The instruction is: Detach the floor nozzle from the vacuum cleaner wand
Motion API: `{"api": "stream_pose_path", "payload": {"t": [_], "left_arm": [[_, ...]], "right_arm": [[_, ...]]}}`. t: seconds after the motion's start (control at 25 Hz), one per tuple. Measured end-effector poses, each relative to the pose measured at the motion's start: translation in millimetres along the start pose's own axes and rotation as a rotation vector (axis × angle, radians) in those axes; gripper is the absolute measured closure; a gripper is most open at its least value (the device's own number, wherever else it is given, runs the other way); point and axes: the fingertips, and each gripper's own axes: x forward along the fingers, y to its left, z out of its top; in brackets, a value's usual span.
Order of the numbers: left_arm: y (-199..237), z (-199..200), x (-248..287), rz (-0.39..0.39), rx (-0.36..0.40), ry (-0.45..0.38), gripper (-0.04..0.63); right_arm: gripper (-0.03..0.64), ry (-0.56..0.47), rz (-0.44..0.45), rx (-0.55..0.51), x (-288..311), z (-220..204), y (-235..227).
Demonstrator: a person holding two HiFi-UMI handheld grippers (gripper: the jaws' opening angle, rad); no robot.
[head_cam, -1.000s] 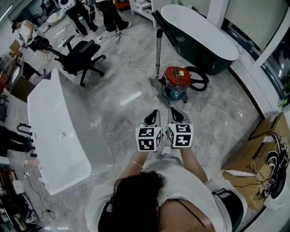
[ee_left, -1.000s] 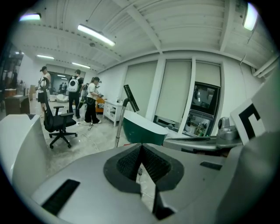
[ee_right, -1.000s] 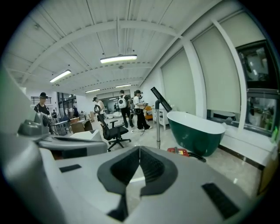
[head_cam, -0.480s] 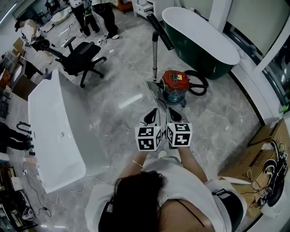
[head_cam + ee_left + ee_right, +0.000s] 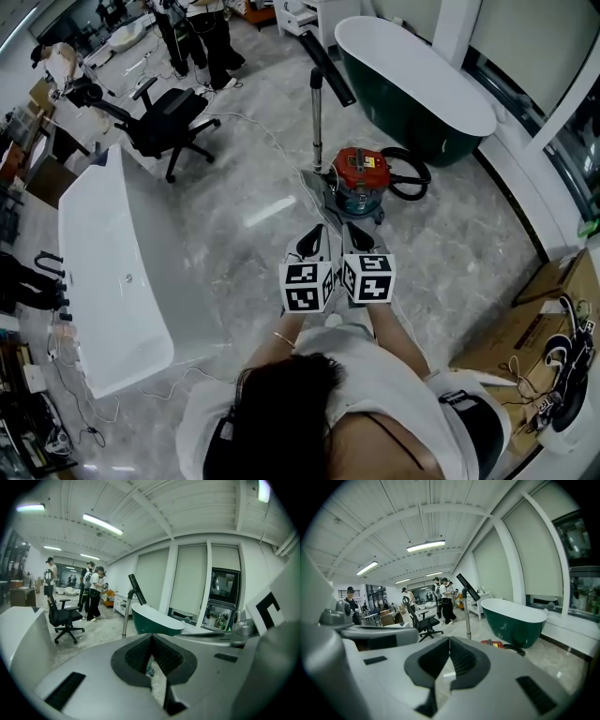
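Note:
The vacuum cleaner's red canister (image 5: pixel 364 172) stands on the marble floor. Its metal wand (image 5: pixel 316 120) rises upright just left of it. The grey floor nozzle (image 5: pixel 322 191) lies flat at the wand's foot. Both grippers are held side by side in front of me, a short way short of the nozzle: the left gripper (image 5: pixel 313 236) and the right gripper (image 5: pixel 360 234). Each is shut with nothing between its jaws. In the right gripper view the wand (image 5: pixel 466 615) and canister (image 5: pixel 494 643) show beyond the shut jaws (image 5: pixel 449 645). The left gripper view shows the wand (image 5: pixel 125 620) above its shut jaws (image 5: pixel 151 643).
A dark green bathtub (image 5: pixel 412 80) stands behind the canister, whose black hose (image 5: pixel 414 172) loops to its right. A white bathtub (image 5: pixel 112 272) lies at the left, a black office chair (image 5: pixel 169 120) beyond it. People stand at the far back (image 5: pixel 202 37). Cardboard and cables (image 5: pixel 553 328) sit at the right.
Both grippers have come a little closer to the vacuum cleaner and stay shut. The people at the back have shifted position.

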Motion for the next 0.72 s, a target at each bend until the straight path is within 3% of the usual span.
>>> {"api": "stream_pose_path", "payload": {"t": [0.48, 0.72], "left_arm": [[-2.7, 7.2, 12.5, 0.015, -0.009, -0.029, 0.591], [1.2, 7.3, 14.2, 0.017, -0.019, -0.023, 0.591]], "right_arm": [[0.601, -0.012, -0.030, -0.077, 5.7, 8.8, -15.6], [0.601, 0.010, -0.044, -0.049, 8.4, 3.5, -22.5]]}}
